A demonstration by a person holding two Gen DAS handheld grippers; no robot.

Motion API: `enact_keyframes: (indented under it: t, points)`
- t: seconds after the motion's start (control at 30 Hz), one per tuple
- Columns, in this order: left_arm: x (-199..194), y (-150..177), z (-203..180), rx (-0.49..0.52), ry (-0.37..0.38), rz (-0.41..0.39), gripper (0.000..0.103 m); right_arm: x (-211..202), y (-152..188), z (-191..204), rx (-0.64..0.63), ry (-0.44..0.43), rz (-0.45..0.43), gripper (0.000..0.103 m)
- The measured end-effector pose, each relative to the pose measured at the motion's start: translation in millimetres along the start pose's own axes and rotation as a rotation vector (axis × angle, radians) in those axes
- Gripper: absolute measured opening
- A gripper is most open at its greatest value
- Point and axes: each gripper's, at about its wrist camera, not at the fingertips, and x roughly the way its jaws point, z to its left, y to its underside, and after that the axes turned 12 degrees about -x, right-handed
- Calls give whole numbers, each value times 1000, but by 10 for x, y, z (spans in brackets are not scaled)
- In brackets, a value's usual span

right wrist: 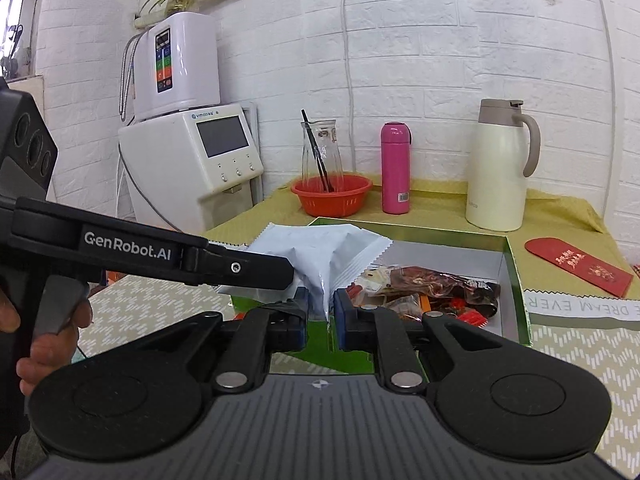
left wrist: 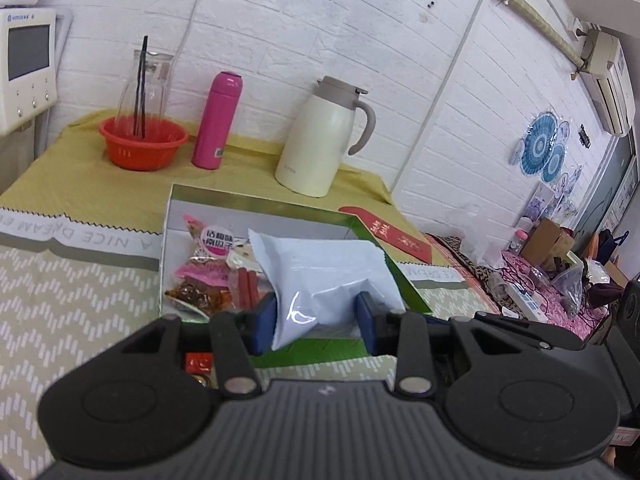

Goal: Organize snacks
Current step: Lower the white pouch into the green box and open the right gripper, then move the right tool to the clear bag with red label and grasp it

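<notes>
A white foil snack bag (left wrist: 328,276) (right wrist: 320,252) is held over the near edge of a green-rimmed open box (left wrist: 256,196) (right wrist: 516,276). My left gripper (left wrist: 318,320) is shut on the bag's near end; it shows from the side in the right wrist view (right wrist: 280,276). My right gripper (right wrist: 322,308) is shut on the bag's lower corner. Inside the box lie several small snack packets (left wrist: 208,276) (right wrist: 432,284), pink, red and brown.
At the back stand a red basket (left wrist: 142,142) (right wrist: 332,194) with a glass carafe, a pink flask (left wrist: 218,120) (right wrist: 396,168) and a cream thermos jug (left wrist: 320,140) (right wrist: 500,168). A red envelope (left wrist: 390,236) (right wrist: 580,266) lies right of the box. White appliances (right wrist: 192,152) stand left.
</notes>
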Motion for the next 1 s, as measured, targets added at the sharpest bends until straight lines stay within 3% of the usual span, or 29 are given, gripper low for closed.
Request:
enact_keyframes:
  t: [0.5, 0.57, 0.6, 0.63, 0.67, 0.73, 0.83, 1.0]
  points:
    - [710, -259, 431, -43, -51, 75, 35, 733, 94, -286, 85, -17, 77, 28]
    - [743, -271, 449, -30, -65, 71, 39, 785, 114, -292, 73, -7, 78, 45]
    - [748, -276, 465, -33, -74, 70, 56, 794, 121, -287, 60, 4, 75, 50]
    - [732, -275, 483, -45, -66, 55, 63, 803, 123, -291, 37, 17, 68, 60]
    - [700, -274, 503, -64, -52, 28, 66, 791, 132, -283, 17, 14, 55, 82]
    - [645, -280, 526, -101, -38, 3, 73, 752, 147, -265, -16, 13, 21, 103]
    - [584, -291, 512, -124, -73, -34, 83, 710, 157, -236, -58, 52, -5, 103]
    - [495, -247, 396, -43, -175, -98, 83, 659, 154, -220, -54, 52, 1, 103]
